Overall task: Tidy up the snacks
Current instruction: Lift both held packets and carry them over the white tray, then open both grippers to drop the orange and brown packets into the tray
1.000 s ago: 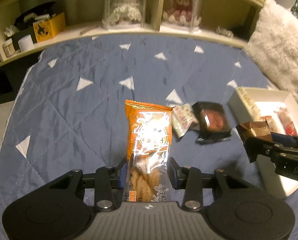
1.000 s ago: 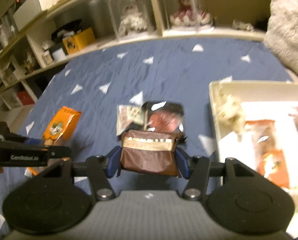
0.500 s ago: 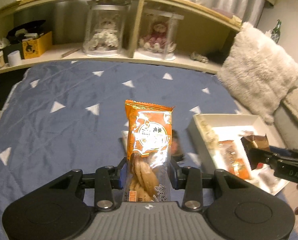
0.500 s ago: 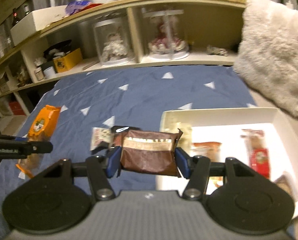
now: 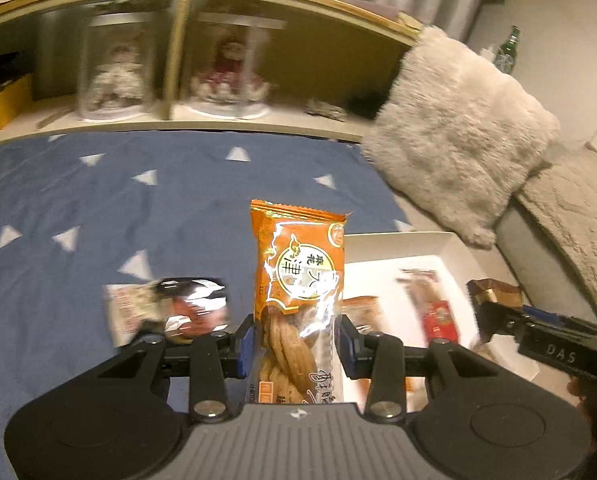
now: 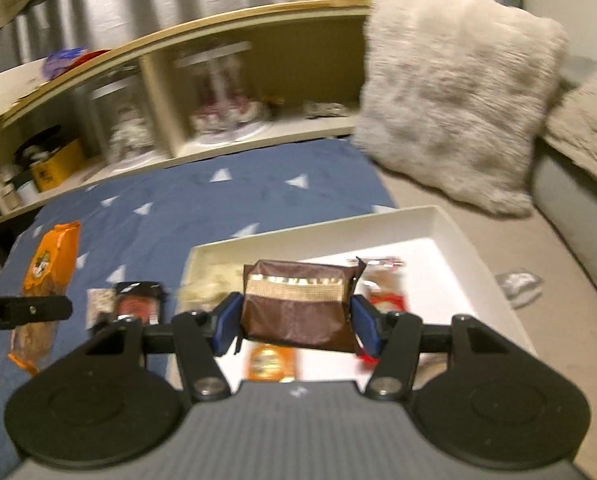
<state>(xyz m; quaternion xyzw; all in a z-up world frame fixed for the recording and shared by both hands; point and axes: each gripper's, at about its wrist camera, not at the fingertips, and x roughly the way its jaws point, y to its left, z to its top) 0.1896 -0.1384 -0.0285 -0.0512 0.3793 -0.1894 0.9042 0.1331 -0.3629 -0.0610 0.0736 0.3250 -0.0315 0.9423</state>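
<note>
My left gripper (image 5: 298, 340) is shut on an orange cookie packet (image 5: 298, 276), held upright above the blue bedspread beside the white tray's (image 5: 450, 242) left edge. My right gripper (image 6: 296, 322) is shut on a brown snack packet (image 6: 298, 304) and holds it over the white tray (image 6: 438, 220), which holds several snacks. The right gripper with the brown packet also shows in the left wrist view (image 5: 494, 300), and the orange packet in the right wrist view (image 6: 48, 260). A black packet (image 5: 196, 308) and a small pale packet (image 5: 124, 312) lie on the bedspread left of the tray.
A fluffy grey pillow (image 5: 458, 132) leans behind the tray. A low wooden shelf (image 5: 218, 120) with glass-domed dolls runs along the back. A grey cushion (image 6: 578, 184) lies at the right. A small crumpled wrapper (image 6: 518, 284) sits right of the tray.
Both grippers have moved right, toward the tray, each holding its packet. The brown packet now hangs over the tray and the orange packet is near the tray's left edge.
</note>
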